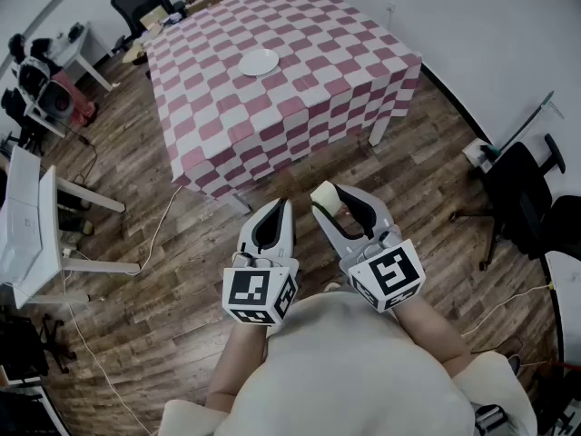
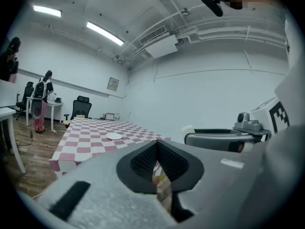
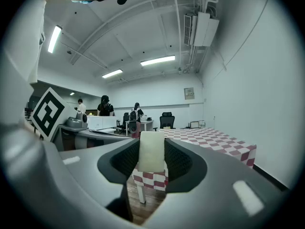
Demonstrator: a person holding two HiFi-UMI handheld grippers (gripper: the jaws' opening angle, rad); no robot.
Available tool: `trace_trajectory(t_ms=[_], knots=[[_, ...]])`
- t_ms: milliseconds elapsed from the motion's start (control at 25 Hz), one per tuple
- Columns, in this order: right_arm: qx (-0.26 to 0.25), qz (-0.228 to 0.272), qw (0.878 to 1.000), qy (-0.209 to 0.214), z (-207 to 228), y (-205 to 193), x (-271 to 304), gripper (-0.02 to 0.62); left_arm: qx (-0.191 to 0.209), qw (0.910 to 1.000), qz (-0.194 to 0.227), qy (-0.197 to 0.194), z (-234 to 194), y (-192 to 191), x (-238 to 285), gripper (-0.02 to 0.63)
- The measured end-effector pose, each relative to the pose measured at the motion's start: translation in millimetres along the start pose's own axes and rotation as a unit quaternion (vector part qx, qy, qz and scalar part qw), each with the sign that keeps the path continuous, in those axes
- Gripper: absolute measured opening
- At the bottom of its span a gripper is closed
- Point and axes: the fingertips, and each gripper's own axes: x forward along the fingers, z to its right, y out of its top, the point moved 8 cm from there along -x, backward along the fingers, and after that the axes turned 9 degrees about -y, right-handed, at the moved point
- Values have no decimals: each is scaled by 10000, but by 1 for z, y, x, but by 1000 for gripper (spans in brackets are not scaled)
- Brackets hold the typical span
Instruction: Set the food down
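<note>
Pale food block (image 3: 151,151) sits clamped in the right tongs (image 1: 334,203), over wood floor (image 1: 182,271), just short of the checkered table (image 1: 300,107)'s near corner. Left tongs (image 1: 280,209) together, empty. White plate (image 1: 260,62) mid-table; black chair (image 1: 522,198) right, white desk (image 1: 27,225) left.

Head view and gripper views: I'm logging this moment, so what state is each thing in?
left claw: shut, empty.
right claw: shut on the food block.
food block: held in the air, short of the table.
plate: empty, on the table.
table: covered by a checked cloth.
</note>
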Motion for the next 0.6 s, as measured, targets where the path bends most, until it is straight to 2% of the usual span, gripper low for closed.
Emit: trace_trajectory(t_ms=[400,600], knots=[[-33,-74,10000,8,-1,-4,-2,161,-20,10000,-18,-10,0,0,-1,8],[215,-23,9998,-30,9,-7,-8,161,-19,10000,-5,-11,7,-3,3,8]])
